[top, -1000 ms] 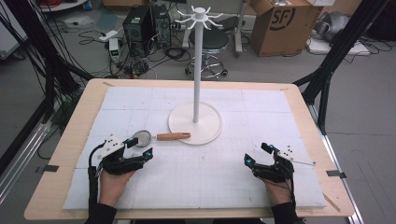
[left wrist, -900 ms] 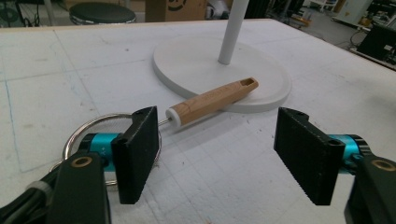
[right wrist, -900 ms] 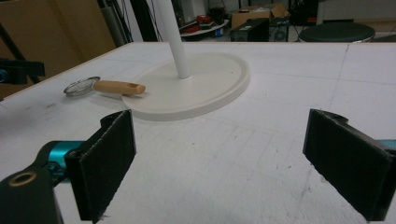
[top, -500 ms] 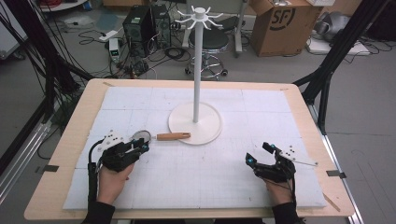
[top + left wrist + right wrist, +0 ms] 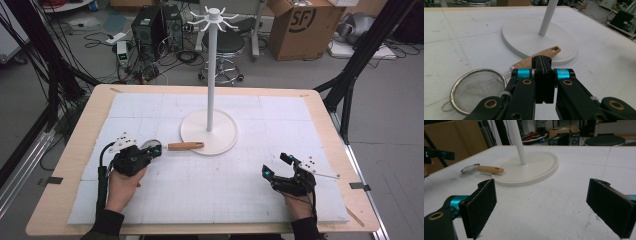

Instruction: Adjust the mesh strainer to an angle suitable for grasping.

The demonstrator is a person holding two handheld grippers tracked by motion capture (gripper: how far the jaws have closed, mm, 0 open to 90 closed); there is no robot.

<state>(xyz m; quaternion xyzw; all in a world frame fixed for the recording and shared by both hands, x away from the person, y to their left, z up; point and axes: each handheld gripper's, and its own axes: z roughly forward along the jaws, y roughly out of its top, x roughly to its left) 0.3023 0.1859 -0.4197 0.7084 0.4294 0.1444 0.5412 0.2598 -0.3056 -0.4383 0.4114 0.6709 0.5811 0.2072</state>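
The left tool point(image 5: 543, 75) has just been closing, and its jaws now meet above the strainer point(image 5: 477, 90) with nothing between them. The strainer lies on the white mat at the bench's point(image 5: 65, 175) near left, its wooden handle point(image 5: 536, 56) resting across the rim of the white stand's base point(image 5: 208, 131). The right tool point(image 5: 541, 207) hovers at the near right with its jaws wide apart and empty.
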